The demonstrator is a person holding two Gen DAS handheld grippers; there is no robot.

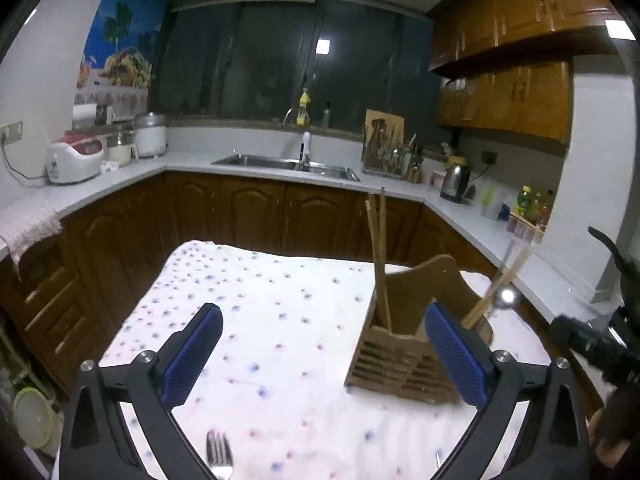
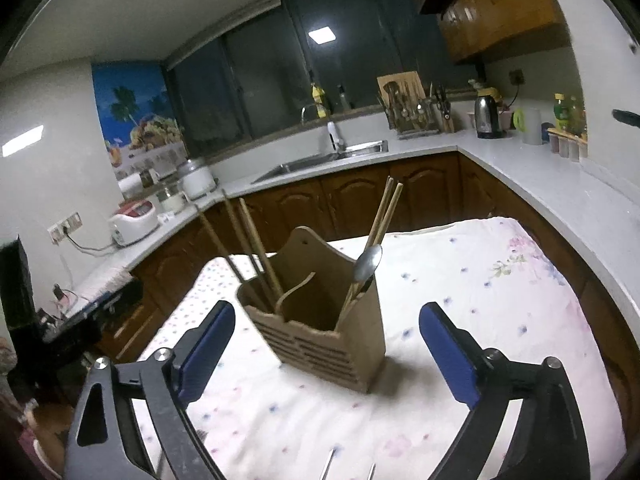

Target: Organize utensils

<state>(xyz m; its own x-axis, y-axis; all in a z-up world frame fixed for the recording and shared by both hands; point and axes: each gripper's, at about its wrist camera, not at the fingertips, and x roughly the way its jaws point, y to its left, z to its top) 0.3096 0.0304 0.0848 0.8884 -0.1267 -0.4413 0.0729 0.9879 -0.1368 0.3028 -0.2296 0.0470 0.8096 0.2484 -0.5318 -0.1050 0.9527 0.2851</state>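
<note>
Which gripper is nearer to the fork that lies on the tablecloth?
Left. The fork lies just below the open left gripper, between its arms. The open right gripper faces the wooden holder; no fork is clear in its view.

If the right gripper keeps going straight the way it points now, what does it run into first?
Most likely the wooden utensil holder, which stands directly ahead between the open right gripper fingers. Nothing else shows in between, though depth is hard to judge.
</note>
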